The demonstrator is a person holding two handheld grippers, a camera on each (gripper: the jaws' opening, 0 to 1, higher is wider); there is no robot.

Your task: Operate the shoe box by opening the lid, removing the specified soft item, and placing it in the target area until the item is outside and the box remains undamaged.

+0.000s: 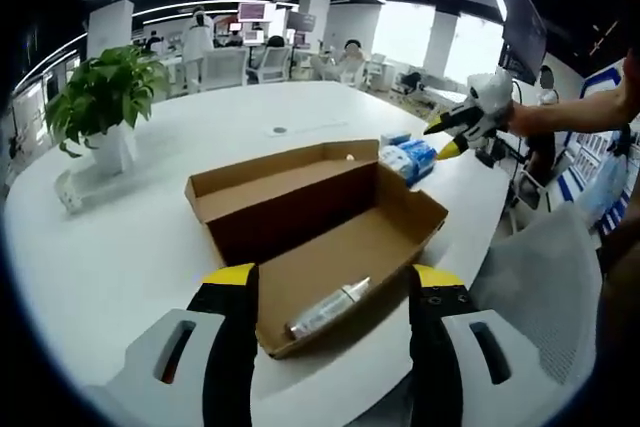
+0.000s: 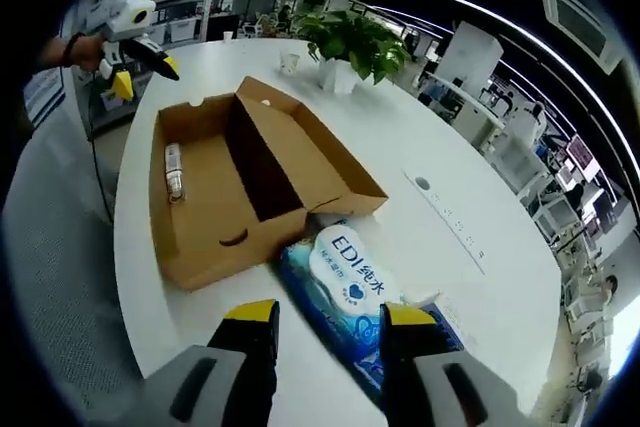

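My left gripper (image 1: 330,292) hangs over the near end of the shoe box (image 1: 330,217), jaws spread wide, holding nothing. My right gripper (image 2: 325,322) hovers just beyond the box's far end, jaws apart, also empty. In the left gripper view I see its yellow tips raised above that end, a bare forearm (image 1: 580,107) behind.

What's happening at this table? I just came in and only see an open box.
A person holds a gripper in each hand over a white table. The cardboard shoe box lies open, with a small tube inside. A blue wipes pack already lies on the table against the box's end. The right gripper is open above that pack; the left gripper is open at the box's other end.
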